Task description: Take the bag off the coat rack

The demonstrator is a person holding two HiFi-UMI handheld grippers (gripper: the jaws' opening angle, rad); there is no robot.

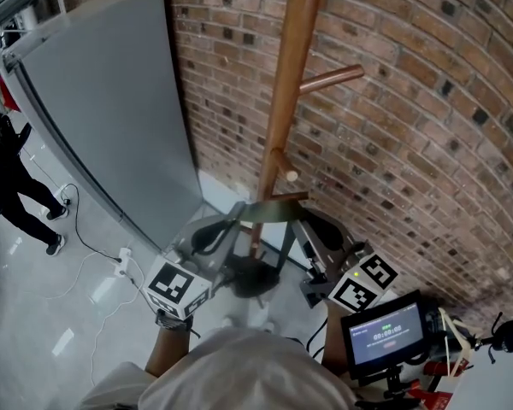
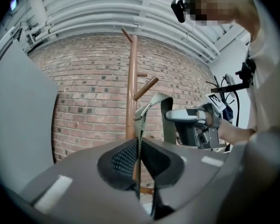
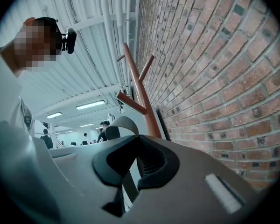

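Note:
The wooden coat rack stands against the brick wall. A grey-green bag strap stretches in front of its pole, just under a short peg. I cannot tell if the strap touches the peg. The dark bag hangs below, between my grippers. My left gripper is shut on the strap's left end, the strap running edge-on between its pads. My right gripper is shut on the other end. In the right gripper view the strap arcs up from the jaws, below a peg of the rack.
A tall grey panel leans against the brick wall left of the rack. A person in black stands at far left. A cable and power strip lie on the floor. A small screen device sits at lower right.

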